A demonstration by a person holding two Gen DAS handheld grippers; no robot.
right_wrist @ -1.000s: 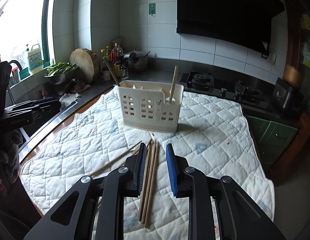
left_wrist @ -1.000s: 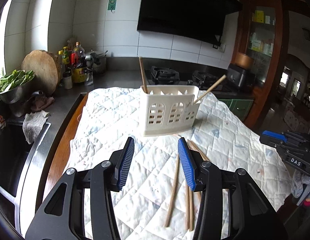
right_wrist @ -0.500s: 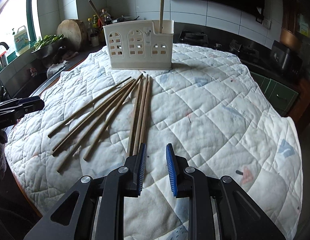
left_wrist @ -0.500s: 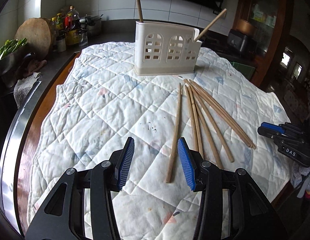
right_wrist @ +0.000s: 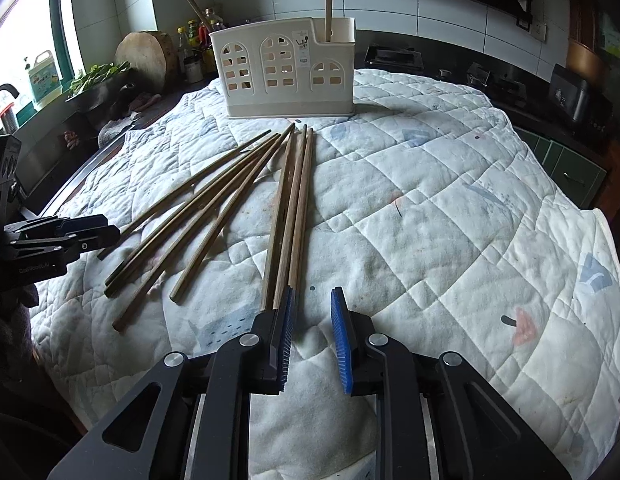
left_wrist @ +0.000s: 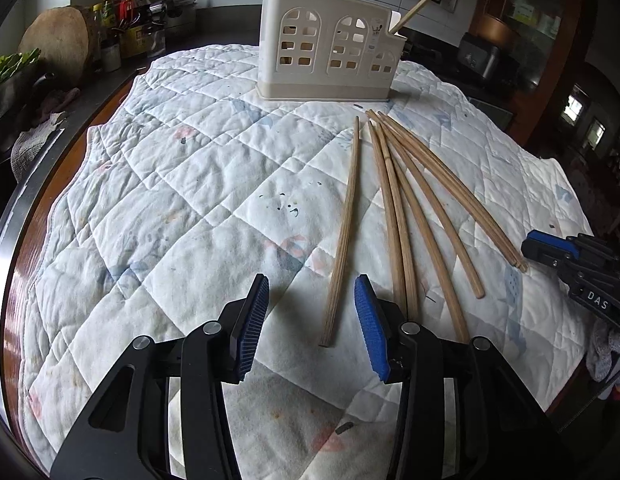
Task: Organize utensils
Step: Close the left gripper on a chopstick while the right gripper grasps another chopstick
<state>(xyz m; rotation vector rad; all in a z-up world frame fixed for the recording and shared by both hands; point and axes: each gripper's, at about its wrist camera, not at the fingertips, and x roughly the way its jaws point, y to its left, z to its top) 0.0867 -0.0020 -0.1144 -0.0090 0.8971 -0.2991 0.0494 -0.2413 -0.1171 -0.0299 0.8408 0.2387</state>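
Ahead of both empty, parted grippers, left gripper (left_wrist: 312, 308) and right gripper (right_wrist: 313, 320), the cream utensil holder (left_wrist: 330, 56) is holding two upright chopsticks (left_wrist: 424, 0).

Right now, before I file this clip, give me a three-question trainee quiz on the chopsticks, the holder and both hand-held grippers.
1. True or false: every chopstick already stands in the white utensil holder.
2. Multiple choice: the near end of the single chopstick that lies apart lies (A) between the left hand-held gripper fingers, (B) inside the holder, (C) off the quilted cloth.
3. Fill in: the right hand-held gripper holds ____.

Key: 1 false, two stand in the holder while the loose chopsticks lie on the cloth; 2 A, untouched by the pads; 3 nothing, its narrow gap is empty.
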